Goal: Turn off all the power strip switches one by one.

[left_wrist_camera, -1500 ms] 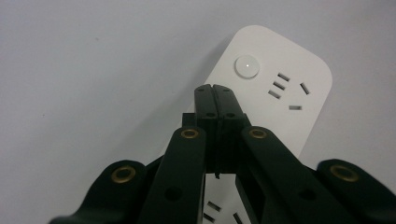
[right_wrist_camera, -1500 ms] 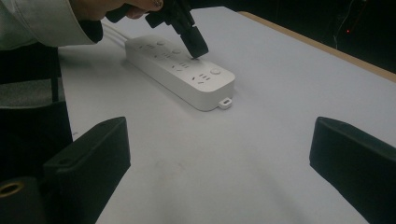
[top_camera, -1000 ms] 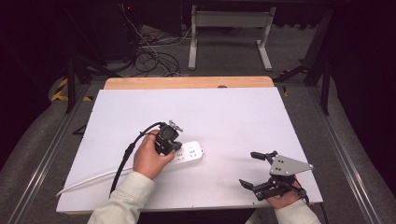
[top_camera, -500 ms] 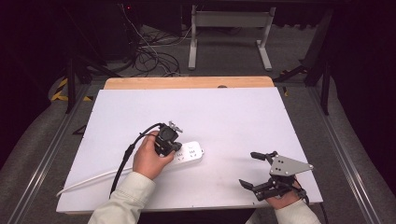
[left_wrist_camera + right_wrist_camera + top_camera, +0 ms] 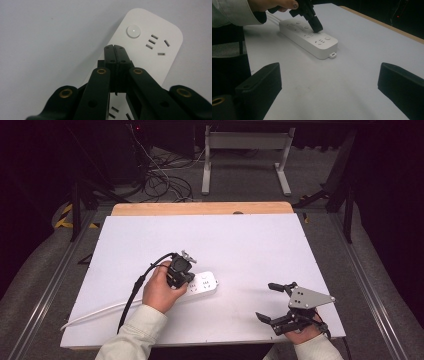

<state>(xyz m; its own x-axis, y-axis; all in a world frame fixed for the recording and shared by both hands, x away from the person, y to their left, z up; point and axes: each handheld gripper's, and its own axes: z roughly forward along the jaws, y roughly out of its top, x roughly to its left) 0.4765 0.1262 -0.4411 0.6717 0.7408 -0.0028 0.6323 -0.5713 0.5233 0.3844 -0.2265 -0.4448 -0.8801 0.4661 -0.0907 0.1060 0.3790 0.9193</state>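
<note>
Both jaws of left gripper (image 5: 115, 47) pressed together over power strip (image 5: 160, 32)

White power strip (image 5: 308, 37) lies diagonal on the white table (image 5: 352, 82), w/ a round button (image 5: 327, 38) at its near end and a small tab (image 5: 333, 54) on the side. The other hand (image 5: 272, 4) comes in top left; its gripper (image 5: 315, 26) has tips closed, pressed onto the strip's top. Own jaws sit wide apart at the bottom corners, nothing btwn them.
</note>
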